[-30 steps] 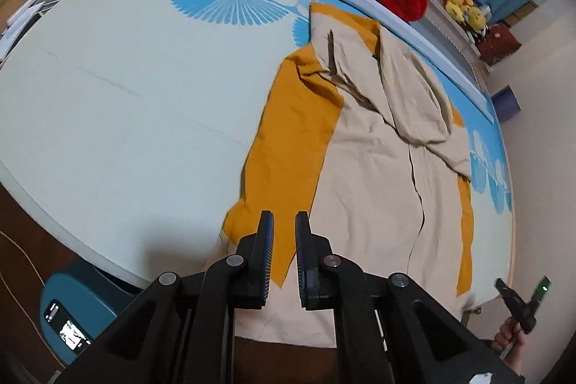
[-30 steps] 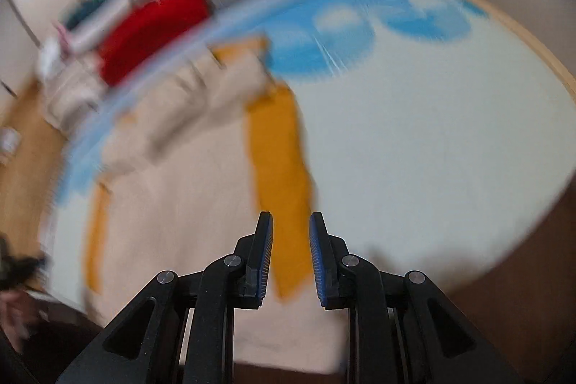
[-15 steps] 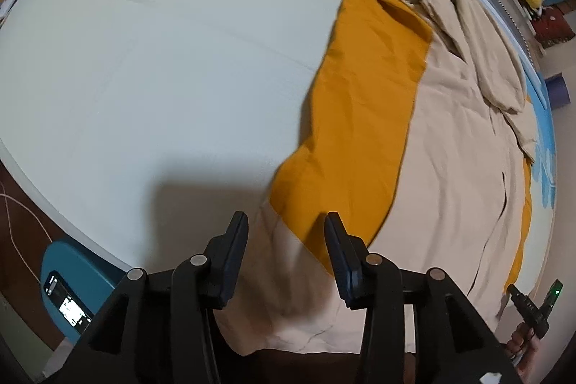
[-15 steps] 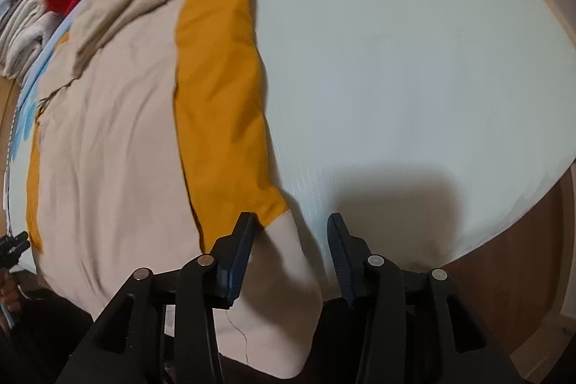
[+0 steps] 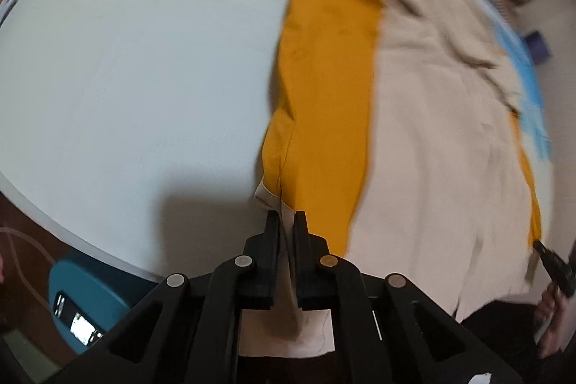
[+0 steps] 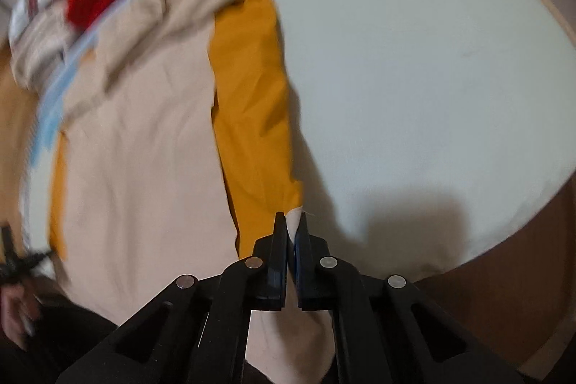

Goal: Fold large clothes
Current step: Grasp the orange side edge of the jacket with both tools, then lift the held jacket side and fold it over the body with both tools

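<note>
Beige-orange garment (image 5: 424,132) hem corners pinched, L gripper (image 5: 286,222) & R gripper (image 6: 291,224) jaws clamped.

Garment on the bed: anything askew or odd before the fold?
Mostly tidy. The beige-and-orange garment lies flat on the bed sheet, but its far end is bunched and rumpled. The near hem hangs over the bed edge. Left gripper and right gripper each pinch a bottom corner. No damage visible.

beige-and-mustard garment (image 5: 424,117), pale sheet (image 5: 144,60) with blue fan prints
</note>
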The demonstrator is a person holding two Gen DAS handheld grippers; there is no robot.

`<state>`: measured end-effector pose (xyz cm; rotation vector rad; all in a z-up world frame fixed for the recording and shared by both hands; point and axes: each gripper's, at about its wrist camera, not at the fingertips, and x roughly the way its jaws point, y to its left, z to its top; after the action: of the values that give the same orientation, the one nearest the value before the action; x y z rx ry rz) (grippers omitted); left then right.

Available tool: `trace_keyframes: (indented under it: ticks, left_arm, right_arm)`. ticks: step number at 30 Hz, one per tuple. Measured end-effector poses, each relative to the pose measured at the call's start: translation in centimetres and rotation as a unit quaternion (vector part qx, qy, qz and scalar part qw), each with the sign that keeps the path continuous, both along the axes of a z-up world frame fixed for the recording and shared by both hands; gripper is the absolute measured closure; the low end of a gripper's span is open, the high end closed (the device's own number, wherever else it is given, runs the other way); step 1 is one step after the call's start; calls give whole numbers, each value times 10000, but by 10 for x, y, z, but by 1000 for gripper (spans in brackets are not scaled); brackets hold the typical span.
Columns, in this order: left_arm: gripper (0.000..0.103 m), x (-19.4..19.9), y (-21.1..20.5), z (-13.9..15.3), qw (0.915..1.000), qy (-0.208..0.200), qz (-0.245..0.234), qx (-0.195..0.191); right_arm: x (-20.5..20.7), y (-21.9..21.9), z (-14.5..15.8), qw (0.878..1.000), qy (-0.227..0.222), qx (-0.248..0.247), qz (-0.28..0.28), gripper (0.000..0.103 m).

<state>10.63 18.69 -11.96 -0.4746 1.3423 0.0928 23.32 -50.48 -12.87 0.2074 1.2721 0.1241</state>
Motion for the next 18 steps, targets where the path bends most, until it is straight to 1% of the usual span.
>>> trace_keyframes:
  ticks: [1,2,4,5,6,7,8,9,11,14,17,18]
  left_arm:
    - [97,-5,-3,0,10000,47,-13,45]
    - [96,-9,-2,-5,9998,175,39,68]
    - [93,-12,8,-22,9979,571,304,52]
    - [88,-12,13,-29,9966,687,452,0]
    - [85,-11,18,-31,9959,711,558,-51]
    - [85,-8,22,-30,9957,686,614,-83]
    - [81,-7,25,-28,9957,632,673,-99]
    - [73,-7,28,-27,9956,572,733,-94]
    - [66,-6,32,-27,9957,484,783,-136]
    - [66,-1,28,-38,9957,647,649,-117]
    - [66,1,14,-39,9966,693,411,174]
    - [70,2,9,-37,9969,672,299,293]
  right_arm:
    - [-5,-7,8,9999,-83,-11,-80,100]
    - [-10,-10,8,9999,-79,-48,-86,100]
    - [-12,-9,-2,9996,184,-201,-38,100]
    - [-11,-5,-15,9986,432,-307,33,99]
    - [-9,-6,-23,9977,567,-361,45,98]
    - [-7,-4,-32,9966,712,-412,33,91]
    - [-4,-4,-39,9954,828,-487,-13,85]
    - [-2,-5,-43,9945,905,-518,-48,83]
    - [-1,-6,-45,9945,920,-496,-95,79]
    - [-2,-8,-48,9943,939,-490,-94,76]
    - [-5,-3,-51,9936,939,-619,32,76]
    - [-6,-1,-50,9934,923,-676,106,76]
